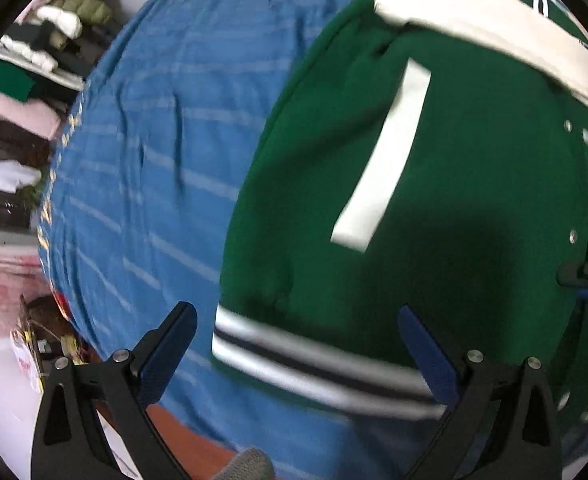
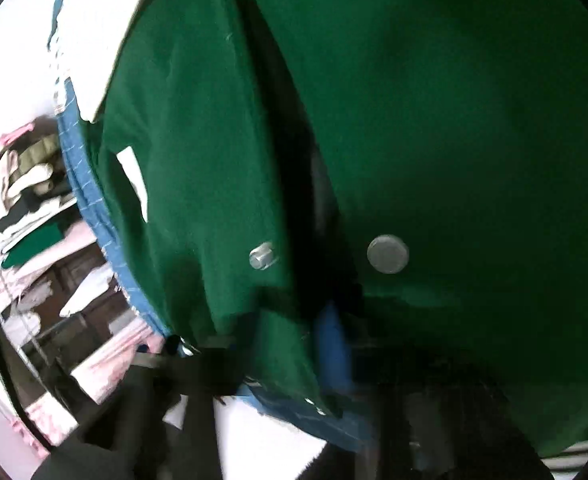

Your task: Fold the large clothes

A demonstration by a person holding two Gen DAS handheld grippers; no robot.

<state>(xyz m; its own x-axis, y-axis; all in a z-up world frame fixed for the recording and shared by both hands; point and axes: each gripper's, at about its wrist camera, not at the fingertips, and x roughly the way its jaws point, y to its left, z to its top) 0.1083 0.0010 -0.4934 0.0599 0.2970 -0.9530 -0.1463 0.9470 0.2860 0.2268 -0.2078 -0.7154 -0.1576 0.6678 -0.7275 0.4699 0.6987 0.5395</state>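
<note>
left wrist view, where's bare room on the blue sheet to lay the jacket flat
Free: the blue sheet between the green jacket and the bed's left edge by the shelves of clothes. Crowded: the right half, under the jacket. The left gripper hangs open above the striped hem.

This looks like a bedroom in a home, used also for storing clothes. A bed covered by a blue striped sheet fills most of the left wrist view, and at about ten o'clock open shelves hold stacks of folded garments in pink, white, olive and green. The right wrist view shows the same crowded shelves at about nine o'clock, beyond the sheet's edge, with dark wooden furniture beneath them and a white wall at ten o'clock.
</note>
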